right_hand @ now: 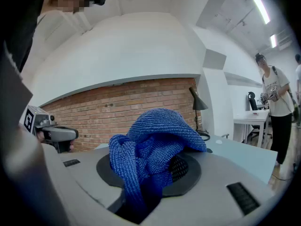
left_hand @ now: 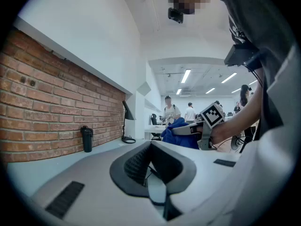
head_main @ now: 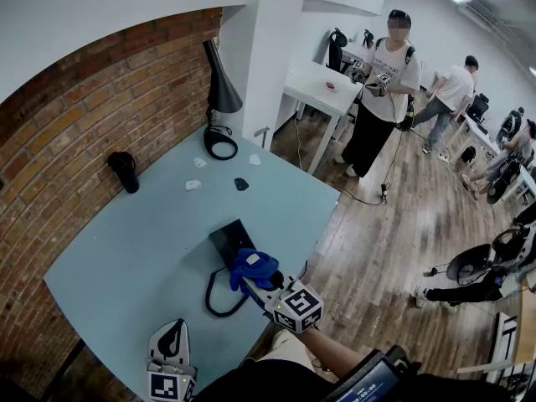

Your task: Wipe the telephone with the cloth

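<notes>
Your right gripper (head_main: 249, 279) is clamped on the blue cloth (right_hand: 150, 147) at 5 o'clock of the black telephone (head_main: 229, 239), which only the head view shows; your left gripper (head_main: 172, 335), at 7 o'clock, is squeezed together on nothing.

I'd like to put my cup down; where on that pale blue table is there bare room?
Free: the wide stretch of pale blue table between the black flask and the black telephone. Crowded: the far end, around the black lamp and small white scraps.

Black lamp (head_main: 219, 90) and black bottle (head_main: 125, 172) stand near brick wall (head_main: 84, 115).
</notes>
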### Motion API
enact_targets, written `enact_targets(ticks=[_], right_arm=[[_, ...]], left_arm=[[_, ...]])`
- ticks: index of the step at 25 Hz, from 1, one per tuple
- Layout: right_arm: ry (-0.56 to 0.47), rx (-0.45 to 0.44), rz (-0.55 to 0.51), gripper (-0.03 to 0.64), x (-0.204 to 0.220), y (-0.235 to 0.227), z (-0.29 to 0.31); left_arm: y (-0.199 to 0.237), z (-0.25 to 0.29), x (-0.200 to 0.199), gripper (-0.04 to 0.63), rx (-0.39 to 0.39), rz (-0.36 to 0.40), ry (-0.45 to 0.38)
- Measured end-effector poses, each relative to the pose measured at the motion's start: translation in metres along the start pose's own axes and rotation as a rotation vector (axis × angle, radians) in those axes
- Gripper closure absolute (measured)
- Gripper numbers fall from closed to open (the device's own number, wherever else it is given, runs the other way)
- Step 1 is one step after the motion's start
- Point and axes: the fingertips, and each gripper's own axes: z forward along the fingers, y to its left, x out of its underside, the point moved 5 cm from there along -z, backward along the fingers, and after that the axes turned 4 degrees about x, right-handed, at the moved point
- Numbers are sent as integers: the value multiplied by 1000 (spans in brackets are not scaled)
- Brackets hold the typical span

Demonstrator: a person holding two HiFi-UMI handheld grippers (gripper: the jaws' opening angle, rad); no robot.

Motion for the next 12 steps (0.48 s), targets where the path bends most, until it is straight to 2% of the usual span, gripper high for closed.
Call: enact_targets(ticks=[12], right_arm=[[21,-62,-54,468,-9,-15,47]], left_arm=[[8,-3,0,581,-67,14,16]])
